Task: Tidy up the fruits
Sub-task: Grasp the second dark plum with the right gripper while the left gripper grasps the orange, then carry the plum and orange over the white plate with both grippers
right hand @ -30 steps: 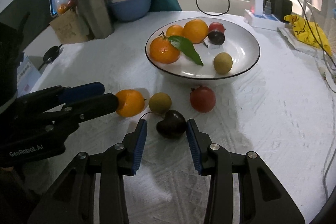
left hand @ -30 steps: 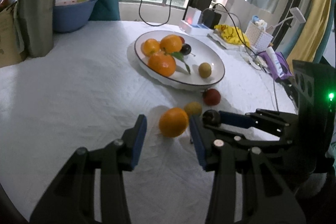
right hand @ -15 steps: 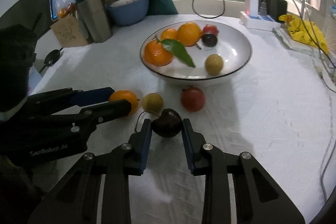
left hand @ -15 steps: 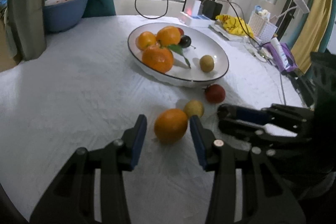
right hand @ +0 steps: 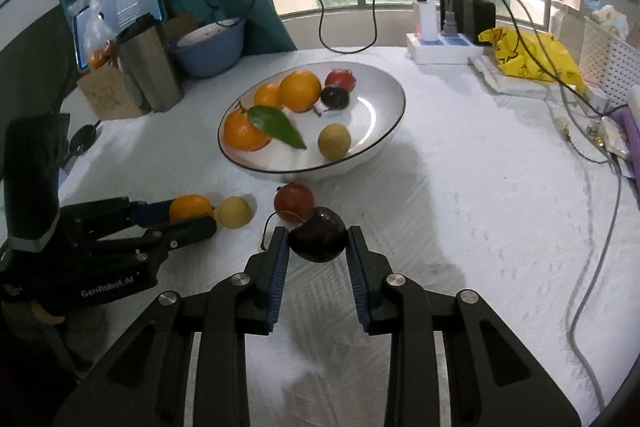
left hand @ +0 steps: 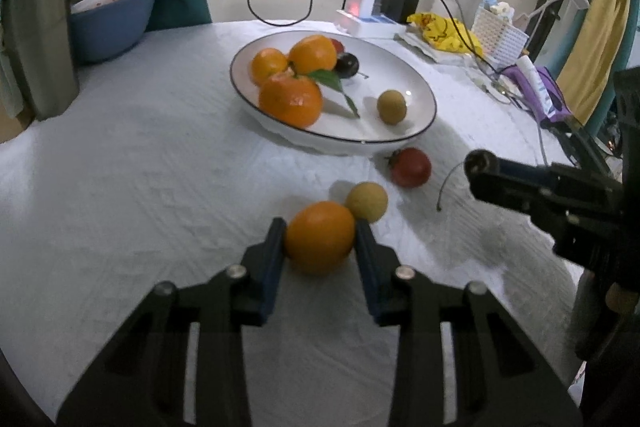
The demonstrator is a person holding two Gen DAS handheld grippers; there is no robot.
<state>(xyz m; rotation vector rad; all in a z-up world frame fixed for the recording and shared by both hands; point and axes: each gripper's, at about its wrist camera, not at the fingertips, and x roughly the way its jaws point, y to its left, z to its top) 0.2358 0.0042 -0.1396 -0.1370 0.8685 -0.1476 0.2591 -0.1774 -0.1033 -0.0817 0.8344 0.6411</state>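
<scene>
My left gripper [left hand: 320, 239] is shut on an orange [left hand: 319, 237] low over the white cloth; it also shows in the right wrist view [right hand: 189, 207]. My right gripper [right hand: 318, 241] is shut on a dark cherry [right hand: 318, 240] with a curved stem and holds it above the cloth. A small yellow fruit [left hand: 366, 201] and a red fruit [left hand: 411, 167] lie on the cloth in front of the white plate [left hand: 420, 95]. The plate holds three oranges, a leaf, a dark fruit, a red fruit and a yellow fruit [left hand: 392, 107].
A blue bowl [left hand: 108, 23] and a metal cup [left hand: 38, 47] stand at the far left. A power strip [right hand: 440, 45], cables, a yellow bag [right hand: 528, 59] and a white basket [right hand: 608, 63] crowd the far right.
Both grippers have closed on their fruit. The right gripper has lifted the cherry off the cloth and moved it away from the other fruits.
</scene>
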